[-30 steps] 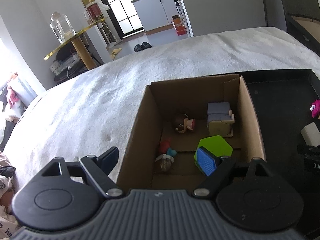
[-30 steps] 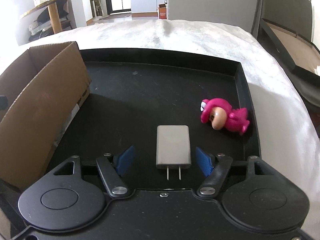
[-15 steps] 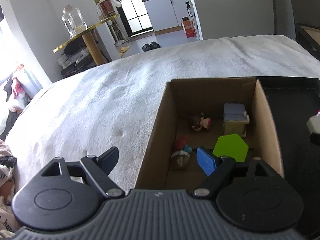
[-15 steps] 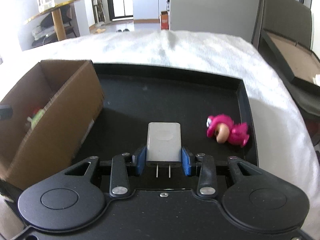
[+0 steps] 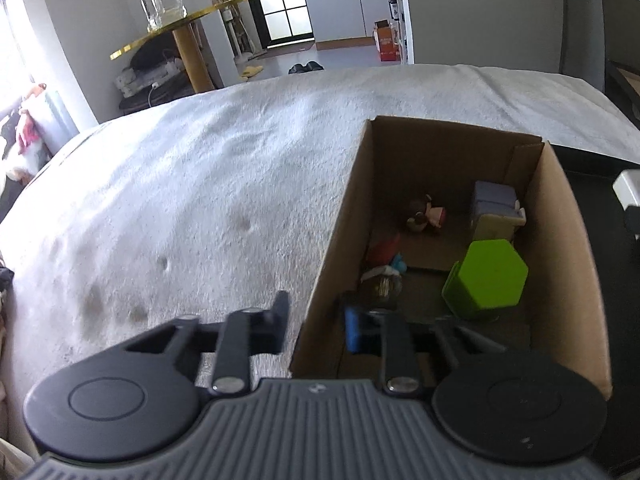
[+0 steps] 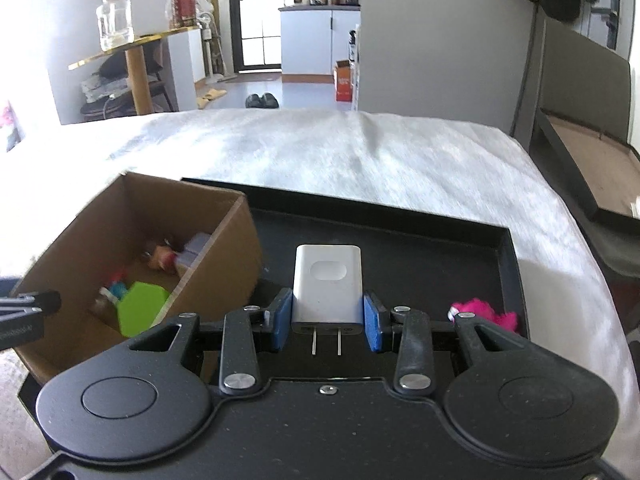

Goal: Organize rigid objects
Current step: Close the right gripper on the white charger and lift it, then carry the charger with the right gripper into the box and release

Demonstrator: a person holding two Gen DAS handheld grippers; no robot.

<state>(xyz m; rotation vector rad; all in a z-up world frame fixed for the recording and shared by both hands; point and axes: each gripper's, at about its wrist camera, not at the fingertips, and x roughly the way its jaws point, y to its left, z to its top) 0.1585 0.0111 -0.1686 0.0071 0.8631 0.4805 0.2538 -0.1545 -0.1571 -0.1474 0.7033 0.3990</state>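
The charger (image 6: 327,284), pinched between the right gripper (image 6: 327,320)'s pads above the tray (image 6: 508,264), is not yet boxed, while several toys lie in the box (image 6: 224,264) to its left, the pink toy (image 6: 486,316) remains half-hidden, and the left gripper (image 5: 316,326), blurred, straddles the box wall half-spread.

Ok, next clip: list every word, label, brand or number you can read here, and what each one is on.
Nothing reads clearly.
Left gripper: white lettering on its body in the right wrist view, cut off and too blurred to quote.
Red canister on the gold side table: label too small to read.
Orange carton on the floor: print too small to read.
White charger in the right gripper: no readable marking.
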